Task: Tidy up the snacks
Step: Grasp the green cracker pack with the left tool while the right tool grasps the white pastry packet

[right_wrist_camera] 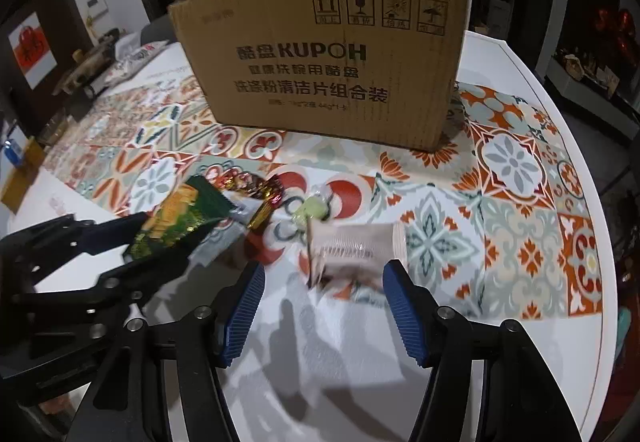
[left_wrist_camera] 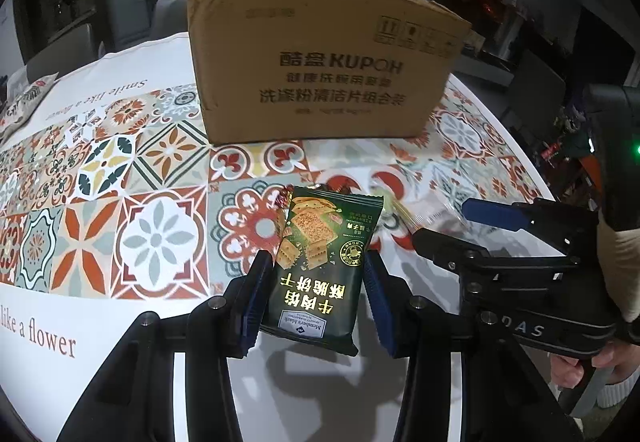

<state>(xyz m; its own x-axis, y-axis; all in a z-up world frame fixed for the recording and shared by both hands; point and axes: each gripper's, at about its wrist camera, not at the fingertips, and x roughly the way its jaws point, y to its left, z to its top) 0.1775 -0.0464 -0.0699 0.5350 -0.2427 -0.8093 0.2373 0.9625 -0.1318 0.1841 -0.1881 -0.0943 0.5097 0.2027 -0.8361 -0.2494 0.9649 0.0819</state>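
Observation:
A dark green cracker packet (left_wrist_camera: 316, 266) with gold print hangs clear of the table, and my left gripper (left_wrist_camera: 318, 262) is shut on its two long sides. The right wrist view shows the same packet (right_wrist_camera: 180, 218) slanting in the left gripper (right_wrist_camera: 168, 242). My right gripper (right_wrist_camera: 324, 274) stands open over a blurred clear-wrapped snack (right_wrist_camera: 356, 246), which lies on the table near its right fingertip (right_wrist_camera: 394, 270). In the left wrist view the right gripper (left_wrist_camera: 438, 226) is on the right. An open cardboard box (left_wrist_camera: 320, 62) stands upright behind both.
Small red and gold wrapped sweets (right_wrist_camera: 256, 186) and a pale green one (right_wrist_camera: 310, 210) lie between the grippers and the box (right_wrist_camera: 320, 54). The patterned tablecloth (left_wrist_camera: 160, 234) covers a round white table. A snack bag (right_wrist_camera: 136, 58) lies at the far left. A hand (left_wrist_camera: 572, 370) holds the right gripper.

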